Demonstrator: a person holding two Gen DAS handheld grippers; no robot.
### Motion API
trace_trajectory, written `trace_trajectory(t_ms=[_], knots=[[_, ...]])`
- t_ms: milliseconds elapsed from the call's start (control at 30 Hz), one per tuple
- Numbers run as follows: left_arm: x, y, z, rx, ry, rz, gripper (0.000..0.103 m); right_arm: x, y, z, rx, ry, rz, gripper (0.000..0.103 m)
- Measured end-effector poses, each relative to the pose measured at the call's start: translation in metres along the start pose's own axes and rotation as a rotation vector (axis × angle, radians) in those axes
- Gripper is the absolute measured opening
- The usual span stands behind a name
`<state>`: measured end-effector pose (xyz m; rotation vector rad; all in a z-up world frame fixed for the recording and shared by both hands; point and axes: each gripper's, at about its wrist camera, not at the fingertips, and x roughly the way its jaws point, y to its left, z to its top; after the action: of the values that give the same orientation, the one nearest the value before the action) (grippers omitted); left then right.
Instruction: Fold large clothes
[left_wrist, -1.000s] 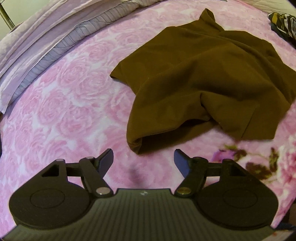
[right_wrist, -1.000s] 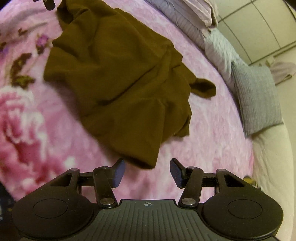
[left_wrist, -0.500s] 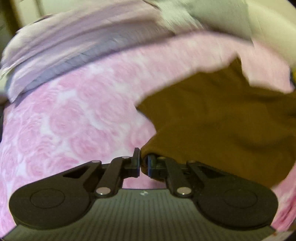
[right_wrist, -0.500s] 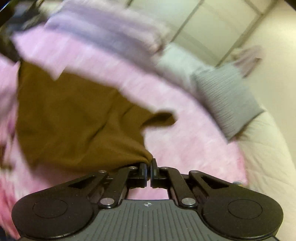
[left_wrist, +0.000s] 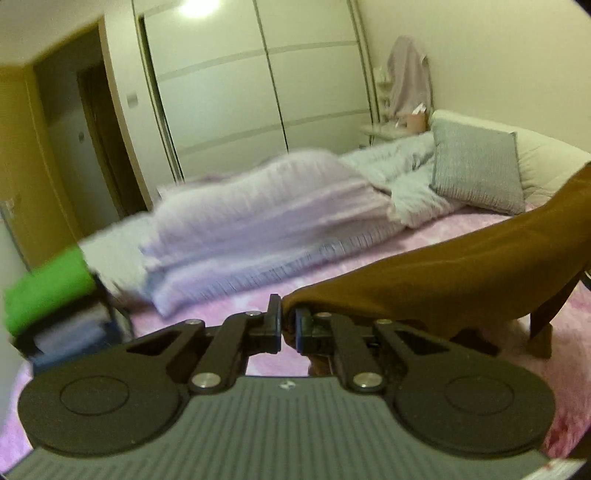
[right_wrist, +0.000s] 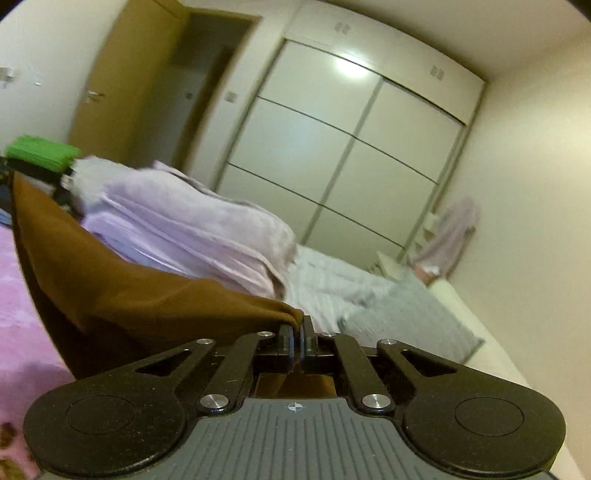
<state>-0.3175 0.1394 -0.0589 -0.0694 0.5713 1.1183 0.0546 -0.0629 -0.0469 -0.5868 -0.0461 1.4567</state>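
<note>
Both grippers are clamped on corners of the brown garment (left_wrist: 461, 273), lifted above the pink bed (left_wrist: 424, 254): left gripper (left_wrist: 289, 323), right gripper (right_wrist: 297, 338). Keep the edge taut and level between them. Only the left view shows cloth dangling bedward; only the right shows the span stretching away.

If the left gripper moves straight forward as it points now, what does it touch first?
Probably the folded lilac duvet on the bed; depth is unclear. The left gripper is clamped on the brown garment, which trails off to its right.
</note>
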Motion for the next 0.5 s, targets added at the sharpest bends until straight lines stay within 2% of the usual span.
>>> trace_trajectory(t_ms=[167, 300, 400, 500], knots=[[-0.097, 0.045, 0.019, 0.058, -0.085, 0.035, 0.007, -0.059, 0.019, 0.052, -0.029, -0.069, 0.073, 0.000], [-0.142, 0.073, 0.042, 0.070, -0.151, 0.105, 0.007, -0.079, 0.029, 0.089, 0.012, -0.132, 0.108, 0.000], [-0.136, 0.093, 0.060, 0.052, -0.170, 0.114, 0.007, -0.070, 0.035, 0.110, 0.051, -0.133, 0.141, 0.000], [-0.093, 0.102, 0.065, 0.052, -0.123, 0.074, 0.007, -0.040, 0.036, 0.125, 0.089, -0.062, 0.169, 0.000]])
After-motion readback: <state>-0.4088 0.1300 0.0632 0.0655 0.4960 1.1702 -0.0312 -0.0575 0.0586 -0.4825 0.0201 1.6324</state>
